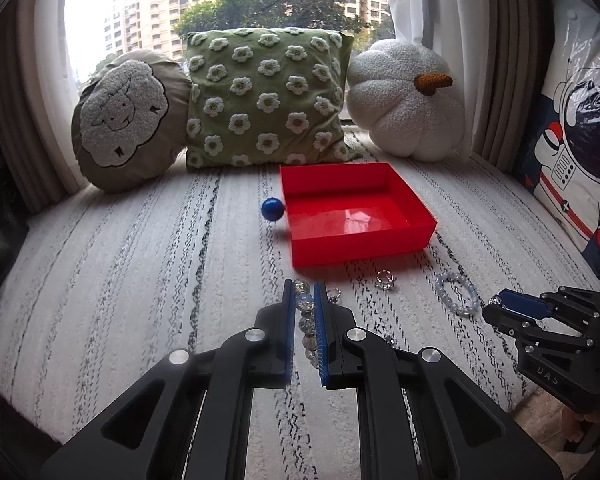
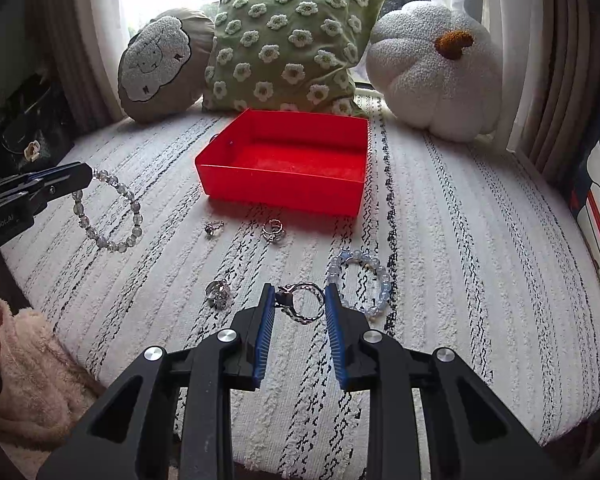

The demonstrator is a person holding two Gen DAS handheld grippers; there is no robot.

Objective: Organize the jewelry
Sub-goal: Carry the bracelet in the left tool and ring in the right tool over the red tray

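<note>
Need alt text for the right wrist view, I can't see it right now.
The right tongs grip a silver ring above a striped white cushion. Ahead sits an empty red tray; at left, the left tongs hold a clear beaded bracelet.

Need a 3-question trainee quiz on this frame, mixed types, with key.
1. True or false: the red tray already holds jewelry.
2. What does the left gripper grip? A) grey beaded bracelet B) ring C) blue ball
3. Fill in: the right gripper has a silver ____ between its fingers.

Key: 1 false; 2 A; 3 ring
</note>
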